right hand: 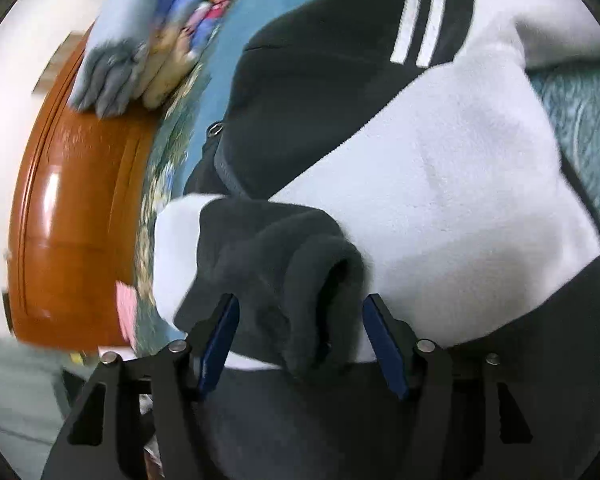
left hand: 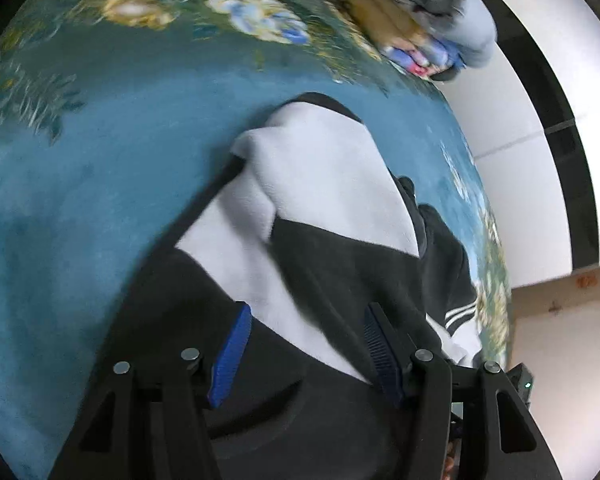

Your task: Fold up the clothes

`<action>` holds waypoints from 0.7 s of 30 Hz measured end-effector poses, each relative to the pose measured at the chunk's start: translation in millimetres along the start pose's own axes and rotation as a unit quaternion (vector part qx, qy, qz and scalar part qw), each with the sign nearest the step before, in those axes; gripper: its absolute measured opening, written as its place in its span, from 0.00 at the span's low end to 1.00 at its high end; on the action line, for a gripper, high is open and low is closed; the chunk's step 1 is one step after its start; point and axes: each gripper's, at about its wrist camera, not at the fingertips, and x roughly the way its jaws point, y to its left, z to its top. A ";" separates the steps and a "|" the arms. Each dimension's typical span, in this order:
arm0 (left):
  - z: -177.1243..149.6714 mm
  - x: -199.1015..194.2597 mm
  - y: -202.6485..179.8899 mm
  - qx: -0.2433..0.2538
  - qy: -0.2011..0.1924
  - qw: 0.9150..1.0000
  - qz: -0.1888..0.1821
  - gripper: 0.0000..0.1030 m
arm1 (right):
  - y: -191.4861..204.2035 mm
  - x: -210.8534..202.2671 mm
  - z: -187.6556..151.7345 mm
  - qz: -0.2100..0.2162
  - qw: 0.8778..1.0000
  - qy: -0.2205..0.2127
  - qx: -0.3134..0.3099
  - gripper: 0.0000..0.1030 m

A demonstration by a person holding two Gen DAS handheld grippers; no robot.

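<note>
A black and white fleece jacket [left hand: 320,176] with white stripes on a sleeve [right hand: 420,12] lies spread on a teal floral bedspread [left hand: 100,184]. My left gripper [left hand: 306,312] hovers open over the jacket's near part, and its blue pads [left hand: 230,354] hold nothing. My right gripper [right hand: 300,300] is open too. A bunched dark fleece fold [right hand: 292,264], like a cuff, sits between its fingers, and the pads stand a little apart from the fold on both sides.
A stack of folded clothes [left hand: 428,20] in grey, pale blue, cream and prints sits at the bed's far corner [right hand: 148,40]. An orange-brown wooden bed board [right hand: 72,216] runs along the bed's edge. White wall and floor [left hand: 512,128] lie beyond.
</note>
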 end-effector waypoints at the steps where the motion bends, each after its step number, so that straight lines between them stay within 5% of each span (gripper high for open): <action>1: 1.1 0.3 -0.2 -0.001 -0.004 1.000 -0.002 0.60 | 4.0 0.7 1.9 -0.008 1.000 0.000 -0.004 0.22; 5: 3.1 -1.2 -3.7 0.010 -0.007 1.000 -0.005 0.60 | 40.0 -18.0 17.4 -0.022 0.995 -0.016 -0.094 0.20; 9: 10.3 -1.8 -15.7 0.027 -0.011 0.999 -0.023 0.60 | 71.9 -71.1 43.6 -0.039 0.974 -0.086 -0.207 0.20; 12: 19.4 3.2 -31.5 0.039 -0.008 0.999 -0.035 0.60 | 57.3 -74.3 68.8 -0.074 0.975 -0.087 -0.193 0.20; 16: 35.7 17.7 -60.4 0.083 -0.007 0.996 -0.032 0.60 | 5.4 -47.7 88.0 -0.110 0.986 -0.036 -0.120 0.21; 21: 53.3 58.3 -66.2 0.115 0.027 0.992 0.042 0.60 | -12.5 -46.7 87.1 -0.093 0.991 -0.033 -0.093 0.28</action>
